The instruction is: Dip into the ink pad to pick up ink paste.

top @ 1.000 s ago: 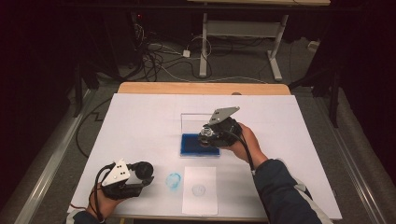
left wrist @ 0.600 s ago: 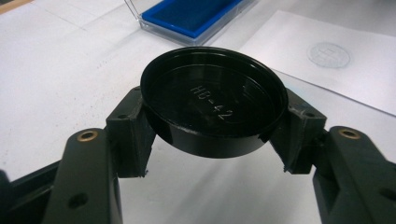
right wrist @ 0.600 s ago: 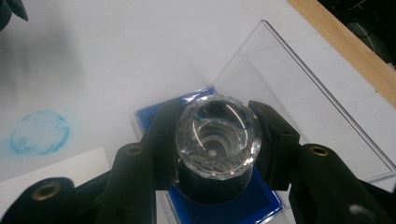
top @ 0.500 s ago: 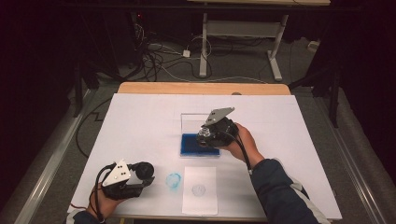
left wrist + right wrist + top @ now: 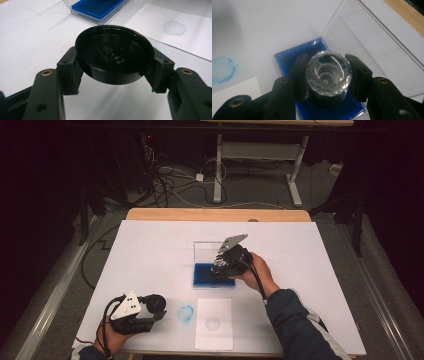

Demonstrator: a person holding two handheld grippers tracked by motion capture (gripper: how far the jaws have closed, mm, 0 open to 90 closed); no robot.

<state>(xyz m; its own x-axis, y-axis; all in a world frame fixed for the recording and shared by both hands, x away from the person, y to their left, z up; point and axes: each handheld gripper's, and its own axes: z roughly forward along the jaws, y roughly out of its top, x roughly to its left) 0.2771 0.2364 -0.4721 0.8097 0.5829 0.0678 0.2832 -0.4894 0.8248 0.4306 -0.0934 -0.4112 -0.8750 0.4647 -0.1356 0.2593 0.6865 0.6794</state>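
Right gripper clamps the clear-handled stamp upright, directly over the blue ink pad at table centre; left gripper, near-left, grips the black cap; paper sheet lies nearer, between them.

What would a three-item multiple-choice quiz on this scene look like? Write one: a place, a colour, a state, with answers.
1. Where is the clear-handled stamp?
A. over the ink pad
B. on the paper sheet
C. on the floor

2. What colour is the ink pad?
A. red
B. blue
C. green

3. What state is the left tool in?
A. open and empty
B. shut on the black cap
C. lying unheld on the table

Answers:
1. A, the right tool holds it above the pad.
2. B, the pad shows blue in its clear case.
3. B, both pads press the cap's rim.
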